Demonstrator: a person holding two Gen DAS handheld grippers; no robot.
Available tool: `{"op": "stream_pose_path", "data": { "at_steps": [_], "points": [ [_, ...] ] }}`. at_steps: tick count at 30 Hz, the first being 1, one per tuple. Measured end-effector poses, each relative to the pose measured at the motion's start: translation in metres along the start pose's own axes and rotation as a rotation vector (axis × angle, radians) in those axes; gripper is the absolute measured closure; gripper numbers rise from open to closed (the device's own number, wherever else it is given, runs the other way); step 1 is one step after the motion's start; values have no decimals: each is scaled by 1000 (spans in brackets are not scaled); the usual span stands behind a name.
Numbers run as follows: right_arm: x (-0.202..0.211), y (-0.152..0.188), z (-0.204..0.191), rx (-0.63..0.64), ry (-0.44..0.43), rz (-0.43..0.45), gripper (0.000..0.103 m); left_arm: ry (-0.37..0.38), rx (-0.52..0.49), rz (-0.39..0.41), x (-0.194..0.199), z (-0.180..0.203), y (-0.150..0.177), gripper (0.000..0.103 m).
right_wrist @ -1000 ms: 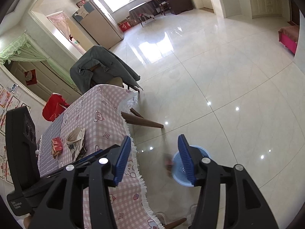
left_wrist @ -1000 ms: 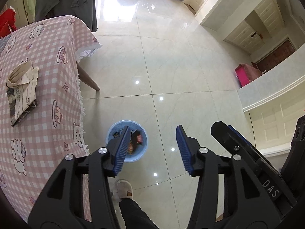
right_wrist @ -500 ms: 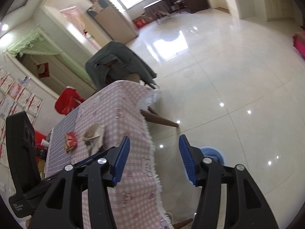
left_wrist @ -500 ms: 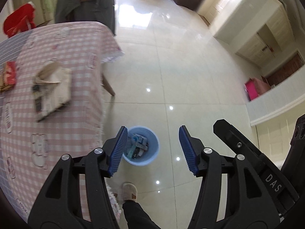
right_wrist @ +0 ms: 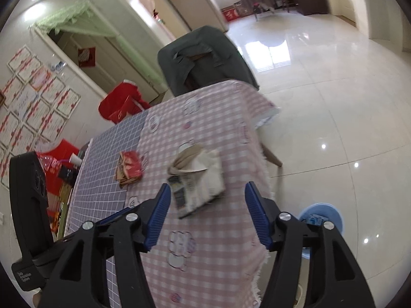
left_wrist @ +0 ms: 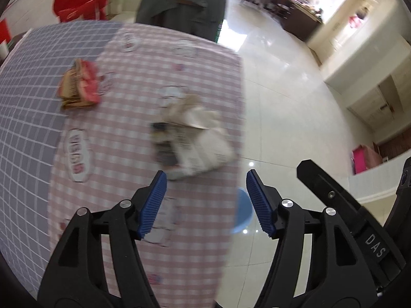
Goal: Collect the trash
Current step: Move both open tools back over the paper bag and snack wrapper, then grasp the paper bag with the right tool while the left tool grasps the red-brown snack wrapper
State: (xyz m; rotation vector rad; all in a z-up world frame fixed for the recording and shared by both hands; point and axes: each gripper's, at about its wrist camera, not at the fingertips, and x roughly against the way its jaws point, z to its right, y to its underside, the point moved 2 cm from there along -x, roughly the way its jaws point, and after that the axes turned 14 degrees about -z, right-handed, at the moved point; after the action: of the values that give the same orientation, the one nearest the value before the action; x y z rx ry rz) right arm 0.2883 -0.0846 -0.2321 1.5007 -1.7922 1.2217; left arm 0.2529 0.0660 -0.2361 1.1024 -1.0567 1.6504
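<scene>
A crumpled paper bag on folded newspaper lies on the pink checked tablecloth, just ahead of my open, empty left gripper. It also shows in the right wrist view, just ahead of my open, empty right gripper. A red and brown wrapper lies farther left on the table, also in the right wrist view. The blue trash bin stands on the floor right of the table, with trash inside; only its rim shows in the left wrist view.
A chair with a dark green jacket stands at the table's far end. Red bags sit near the wall. A white cup stands at the table's left edge. Glossy tiled floor spreads to the right.
Both grippers have swung left from above the floor and bin to above the table. The paper bag and newspaper now sit just ahead of both. Both stay open.
</scene>
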Motion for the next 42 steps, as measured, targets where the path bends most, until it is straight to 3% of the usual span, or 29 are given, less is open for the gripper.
{"op": "stream_pose_path", "data": {
  "at_steps": [7, 11, 14, 21, 27, 29, 30, 33, 36, 42],
  "points": [
    [-58, -8, -30, -5, 60, -44, 37, 17, 164, 15, 2, -89, -18, 39],
    [-86, -10, -23, -51, 90, -77, 37, -21, 209, 21, -2, -128, -32, 36],
    [-107, -8, -12, -102, 121, -101, 37, -7, 260, 5, -10, -159, -38, 36],
    [-134, -6, 2, -194, 83, -125, 37, 4, 279, 46, -26, -195, -51, 35],
    [-146, -10, -5, -176, 94, -102, 37, 7, 245, 121, -34, -204, -75, 33],
    [-149, -12, -8, -166, 89, -88, 45, 1, 224, 115, -43, -201, -78, 33],
    [-151, -14, -9, -157, 93, -85, 58, 10, 212, 116, -47, -198, -80, 33],
    [-158, -19, -14, -135, 85, -84, 77, -9, 204, 139, -55, -196, -84, 33],
    [-163, -23, -22, -103, 87, -84, 79, 21, 263, 138, -65, -207, -84, 33],
    [-173, -25, -37, -37, 90, -92, 80, 67, 368, 209, -67, -228, -80, 32]
  ]
}}
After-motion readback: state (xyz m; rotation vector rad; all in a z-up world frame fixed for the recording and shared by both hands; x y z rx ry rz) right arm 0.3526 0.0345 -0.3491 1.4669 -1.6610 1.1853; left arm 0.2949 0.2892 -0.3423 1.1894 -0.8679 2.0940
